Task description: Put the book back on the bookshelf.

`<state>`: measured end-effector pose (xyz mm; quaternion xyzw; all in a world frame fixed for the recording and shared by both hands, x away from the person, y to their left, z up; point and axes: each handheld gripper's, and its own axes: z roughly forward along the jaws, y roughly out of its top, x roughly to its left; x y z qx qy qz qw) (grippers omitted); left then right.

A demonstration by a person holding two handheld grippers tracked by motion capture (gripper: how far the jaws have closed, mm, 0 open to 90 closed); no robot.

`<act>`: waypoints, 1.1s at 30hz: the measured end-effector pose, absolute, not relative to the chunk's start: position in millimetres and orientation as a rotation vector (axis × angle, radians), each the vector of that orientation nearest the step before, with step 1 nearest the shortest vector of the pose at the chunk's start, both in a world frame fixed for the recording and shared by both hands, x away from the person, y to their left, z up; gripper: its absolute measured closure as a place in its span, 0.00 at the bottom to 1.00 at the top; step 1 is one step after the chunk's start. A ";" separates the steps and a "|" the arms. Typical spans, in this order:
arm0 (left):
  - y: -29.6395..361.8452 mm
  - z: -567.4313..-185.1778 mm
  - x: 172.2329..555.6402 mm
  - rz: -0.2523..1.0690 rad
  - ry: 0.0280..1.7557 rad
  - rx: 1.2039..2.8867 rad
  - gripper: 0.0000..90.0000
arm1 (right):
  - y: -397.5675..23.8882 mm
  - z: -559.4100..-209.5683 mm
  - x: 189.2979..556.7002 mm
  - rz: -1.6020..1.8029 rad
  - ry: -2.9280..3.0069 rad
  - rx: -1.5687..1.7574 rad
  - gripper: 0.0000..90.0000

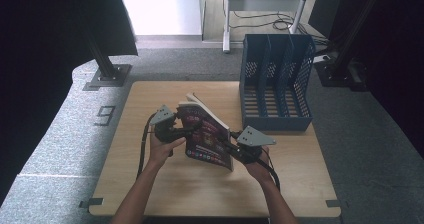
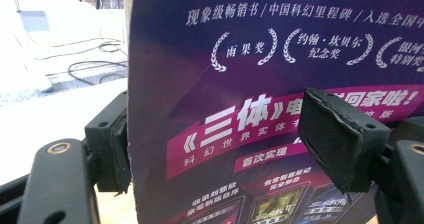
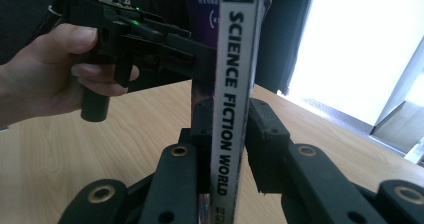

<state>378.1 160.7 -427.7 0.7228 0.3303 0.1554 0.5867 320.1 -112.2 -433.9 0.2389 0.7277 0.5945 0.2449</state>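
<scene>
A paperback book (image 1: 207, 134) with a purple cover is held upright above the wooden table (image 1: 175, 194), tilted, between both grippers. My left gripper (image 1: 192, 128) grips its left edge. In the left gripper view one pad sits behind the book (image 2: 250, 84) and the other pad (image 2: 340, 139) lies on the front cover, so my left gripper (image 2: 227, 144) is shut on it. My right gripper (image 1: 231, 146) holds the lower right corner. In the right gripper view its pads lie against both sides of the white spine (image 3: 232, 84) reading "SCIENCE FICTION WORLD", with my right gripper (image 3: 230, 134) shut on it.
A blue file holder (image 1: 275, 84) with several upright slots stands at the table's back right. Dark curtains and stand feet flank the table. In the right gripper view a hand (image 3: 40, 79) holds the left gripper beyond the book.
</scene>
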 end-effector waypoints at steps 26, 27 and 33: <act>160.3 -428.7 378.9 0.332 0.755 1.701 0.22 | -114.5 -435.8 324.1 1.665 2.013 0.595 0.81; 160.3 -428.4 378.5 0.329 0.754 1.697 0.22 | -113.0 -435.7 325.6 1.656 2.021 0.603 0.81; 160.9 -425.4 375.0 0.324 0.743 1.698 0.24 | -100.1 -434.7 331.9 1.600 2.045 0.608 0.80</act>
